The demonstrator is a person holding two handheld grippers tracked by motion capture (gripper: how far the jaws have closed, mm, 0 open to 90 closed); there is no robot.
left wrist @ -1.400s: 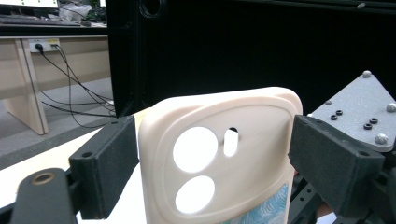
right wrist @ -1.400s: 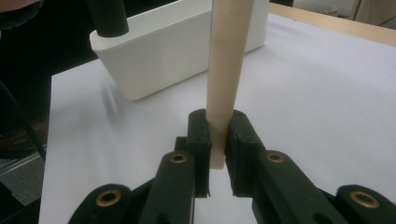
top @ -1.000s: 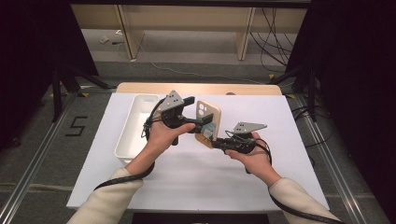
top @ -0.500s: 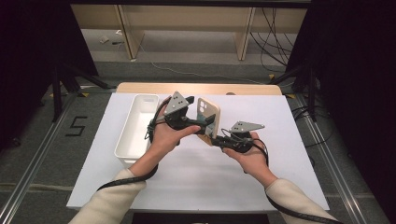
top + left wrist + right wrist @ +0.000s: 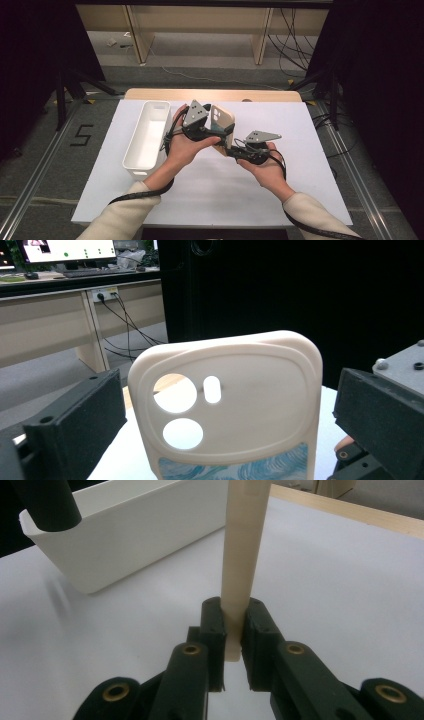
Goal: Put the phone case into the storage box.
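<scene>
Over the white table point(image 5: 300, 200), little has shifted since a second ago: our left hand has drifted slightly along the table while the right hand has kept its place, and the cream phone case point(image 5: 222, 122) stays upright in the air between them, just right of the white bin point(image 5: 145, 145). We judge that the case is being passed or steadied between the two tools, and that it has not yet gone into the bin.

Our left gripper point(image 5: 212, 131) reaches across to the case from the bin's side. In the left gripper view its black jaws stand wide on either side of the case point(image 5: 227, 405), with a clear gap at each edge, so it brackets the case without pressing on it. From here we face the back of the case, with its camera holes and a strip of blue wave print at the bottom.

Our right gripper point(image 5: 234, 630) does the holding. Its jaws are drawn in narrow on the lower edge of the case point(image 5: 242, 540), which rises edge-on between the pads point(image 5: 212, 625), with the bin point(image 5: 125, 535) behind it.
</scene>
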